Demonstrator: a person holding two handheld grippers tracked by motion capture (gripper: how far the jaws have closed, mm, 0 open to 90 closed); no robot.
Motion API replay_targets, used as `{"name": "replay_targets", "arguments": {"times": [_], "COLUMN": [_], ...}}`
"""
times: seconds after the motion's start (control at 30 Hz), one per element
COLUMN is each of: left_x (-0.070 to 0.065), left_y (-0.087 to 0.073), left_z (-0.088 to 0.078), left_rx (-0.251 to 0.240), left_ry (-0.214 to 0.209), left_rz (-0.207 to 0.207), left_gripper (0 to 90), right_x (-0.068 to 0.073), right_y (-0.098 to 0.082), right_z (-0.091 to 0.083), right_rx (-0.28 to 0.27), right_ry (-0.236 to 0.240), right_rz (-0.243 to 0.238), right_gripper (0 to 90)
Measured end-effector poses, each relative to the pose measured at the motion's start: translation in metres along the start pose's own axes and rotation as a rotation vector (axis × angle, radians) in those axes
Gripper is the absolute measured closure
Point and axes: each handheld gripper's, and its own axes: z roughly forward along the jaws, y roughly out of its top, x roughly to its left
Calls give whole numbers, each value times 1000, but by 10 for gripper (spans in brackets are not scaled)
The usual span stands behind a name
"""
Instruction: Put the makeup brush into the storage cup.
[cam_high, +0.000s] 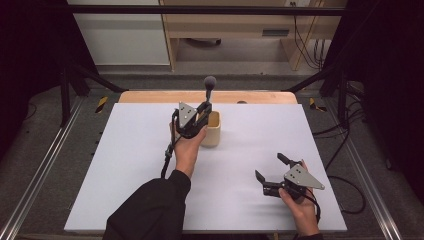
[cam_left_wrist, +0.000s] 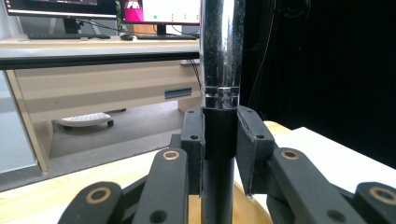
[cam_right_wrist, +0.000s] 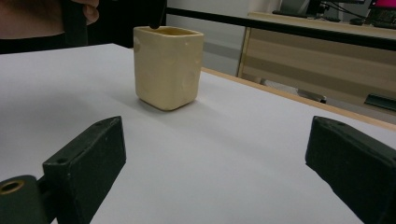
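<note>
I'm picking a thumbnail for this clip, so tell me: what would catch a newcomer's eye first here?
First, the upright black and chrome rod with a grey round tip, clamped in the left gripper and standing in the square pale yellow ceramic cup near the middle of the white table. Next, the right gripper, at the table's near right, its fingers spread wide around nothing and aimed toward the cup.

We are in a lab or office recording bay: black curtains (cam_high: 30, 60) at both edges of the high view, monitors (cam_left_wrist: 159, 11) and keyboard (cam_left_wrist: 51, 35) at upper left of the left gripper view, cables (cam_high: 307, 47) hanging upper right.
</note>
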Motion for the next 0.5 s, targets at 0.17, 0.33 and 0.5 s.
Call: {"name": "replay_targets", "arguments": {"times": [0.17,0.33,0.5], "left_x": [0,-1,-2], "left_y": [-1,-2,-4], "left_z": [1,1,1], "left_rx": [8,14,17], "left_ry": [-2,-3,-6], "left_rz": [7,12,15], "left_gripper": [741,741,742], "right_x": [0,0,0], "right_y": [0,0,0], "right_z": [1,0,1], "right_rx": [0,0,1], "right_ry": [4,4,5], "right_rz": [-4,-2,-2], "right_gripper": [52,52,52]}}
